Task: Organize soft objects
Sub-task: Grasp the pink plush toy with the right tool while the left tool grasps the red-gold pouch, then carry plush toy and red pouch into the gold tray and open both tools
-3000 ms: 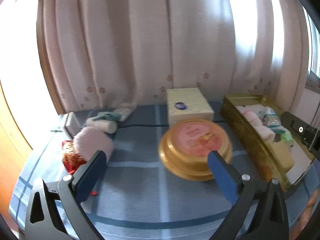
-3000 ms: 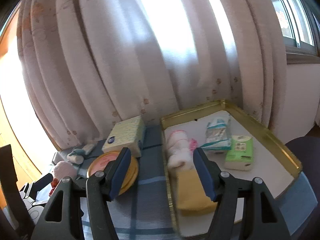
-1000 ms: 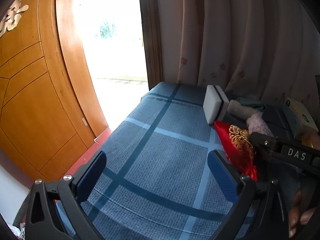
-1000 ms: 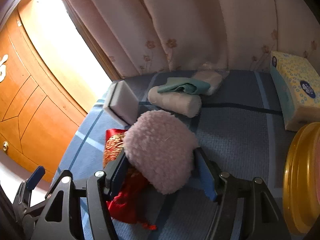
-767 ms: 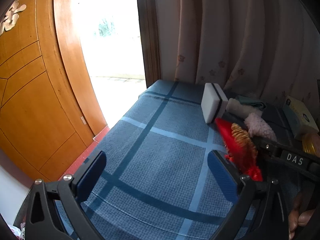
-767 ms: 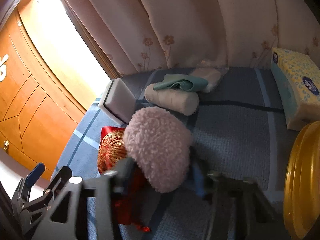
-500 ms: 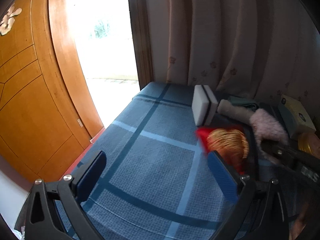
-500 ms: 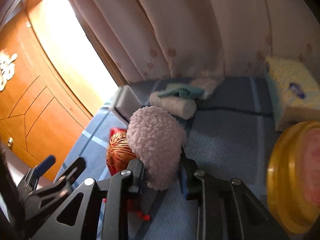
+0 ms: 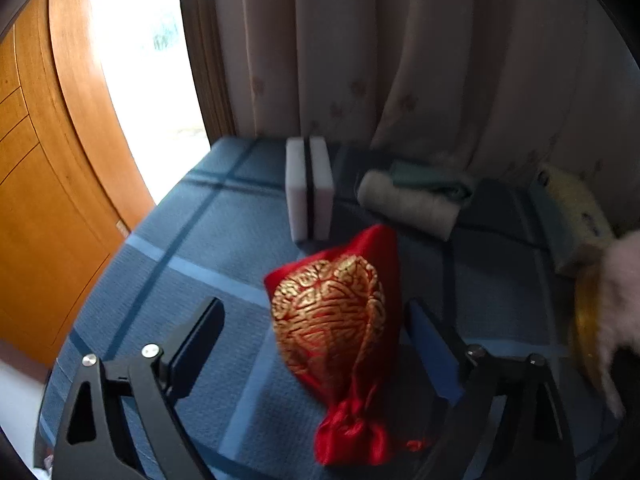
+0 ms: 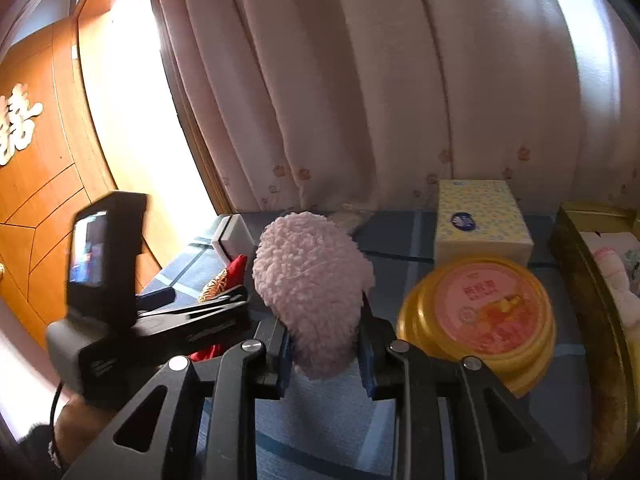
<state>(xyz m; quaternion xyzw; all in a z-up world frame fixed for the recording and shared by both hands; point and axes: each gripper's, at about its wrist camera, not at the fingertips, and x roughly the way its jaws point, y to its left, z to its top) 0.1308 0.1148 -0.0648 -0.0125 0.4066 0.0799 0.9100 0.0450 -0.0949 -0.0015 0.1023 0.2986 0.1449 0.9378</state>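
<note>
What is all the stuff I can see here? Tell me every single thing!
Fluffy pad: one, pale pink, held up in the right gripper.
Drawstring pouch: one, red with gold pattern, on the cloth between the left gripper's pads.
Sponge block: one, white with a dark stripe, standing behind the pouch.
Rolled towel: one, cream, near the curtain.
Folded cloth: one, teal, behind the roll.
Tissue box: one, yellow, by the curtain.
Round tin: one, gold with pink lid, in front of the tissue box.
Tray: one, gold, far right.
Tablecloth: one, blue checked.
Curtain: pinkish.
Door: wooden.
Left gripper: black, jaws closing, not yet pressing the pouch.
Right gripper: black, clamped on the pad.
</note>
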